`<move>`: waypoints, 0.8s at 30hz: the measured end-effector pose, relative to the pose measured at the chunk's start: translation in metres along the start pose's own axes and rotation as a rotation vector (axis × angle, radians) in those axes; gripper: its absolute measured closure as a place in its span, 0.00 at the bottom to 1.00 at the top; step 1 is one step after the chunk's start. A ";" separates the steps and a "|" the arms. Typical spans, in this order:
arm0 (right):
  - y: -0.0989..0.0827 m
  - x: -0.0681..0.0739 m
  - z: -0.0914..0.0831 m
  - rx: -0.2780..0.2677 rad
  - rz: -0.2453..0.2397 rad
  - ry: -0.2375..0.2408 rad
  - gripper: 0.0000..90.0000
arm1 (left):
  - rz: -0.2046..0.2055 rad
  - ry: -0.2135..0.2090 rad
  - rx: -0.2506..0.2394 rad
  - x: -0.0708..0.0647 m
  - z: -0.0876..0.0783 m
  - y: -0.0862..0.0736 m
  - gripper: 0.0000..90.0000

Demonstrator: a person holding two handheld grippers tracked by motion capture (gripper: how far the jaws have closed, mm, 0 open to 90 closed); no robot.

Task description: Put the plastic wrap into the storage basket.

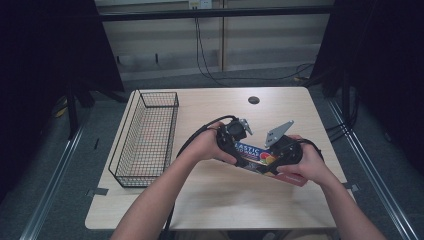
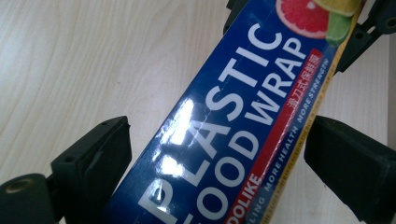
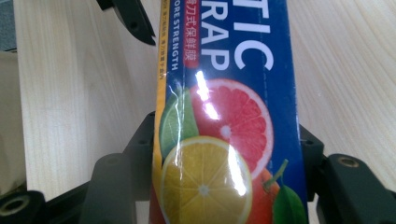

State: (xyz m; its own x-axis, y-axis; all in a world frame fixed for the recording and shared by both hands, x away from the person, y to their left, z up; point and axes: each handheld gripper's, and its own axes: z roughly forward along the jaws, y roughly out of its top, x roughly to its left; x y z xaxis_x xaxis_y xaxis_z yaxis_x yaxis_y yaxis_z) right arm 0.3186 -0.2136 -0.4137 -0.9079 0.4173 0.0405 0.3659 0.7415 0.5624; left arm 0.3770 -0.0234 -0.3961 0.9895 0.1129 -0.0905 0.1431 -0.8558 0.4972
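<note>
**Wrap box gripped, basket still empty**

Forearms enter low. Right gripper (image 1: 281, 154) clamped on box (image 1: 256, 159) at fruit end; left gripper (image 1: 231, 146) jaws apart astride it, w/ gaps. Box mid-table, not yet binned. Basket (image 1: 126, 156) waits at left.

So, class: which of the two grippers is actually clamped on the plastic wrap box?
The right gripper: its jaws press the plastic wrap box at the fruit end; the left gripper has visible gaps.

Left hand-held gripper (image 1: 239, 131) open, right hand-held gripper (image 1: 280, 150) clamped
</note>
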 end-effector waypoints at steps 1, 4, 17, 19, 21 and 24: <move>0.000 0.000 0.000 -0.001 -0.005 -0.002 0.48 | -0.002 0.002 -0.002 0.000 0.000 0.000 0.09; -0.001 -0.001 0.000 0.002 -0.012 -0.001 0.48 | 0.014 -0.003 0.005 0.000 0.002 0.000 0.14; 0.001 0.002 -0.003 -0.005 -0.121 0.045 0.47 | 0.111 -0.048 0.096 -0.015 -0.006 -0.001 0.41; 0.001 0.001 -0.003 -0.016 -0.126 0.059 0.45 | 0.109 -0.036 0.105 -0.019 -0.008 -0.001 0.42; 0.000 -0.003 -0.004 -0.077 -0.074 0.071 0.40 | 0.088 -0.023 0.111 -0.022 -0.010 0.000 0.45; -0.001 -0.006 -0.008 -0.106 -0.047 0.032 0.29 | 0.045 -0.012 0.083 -0.022 -0.013 -0.003 0.47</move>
State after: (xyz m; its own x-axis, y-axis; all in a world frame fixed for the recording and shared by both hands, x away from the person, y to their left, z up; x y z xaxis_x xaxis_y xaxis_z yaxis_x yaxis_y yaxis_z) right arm 0.3225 -0.2212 -0.4080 -0.9300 0.3655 0.0375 0.3010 0.6994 0.6483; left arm 0.3548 -0.0171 -0.3842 0.9945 0.0673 -0.0804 0.0954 -0.8990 0.4274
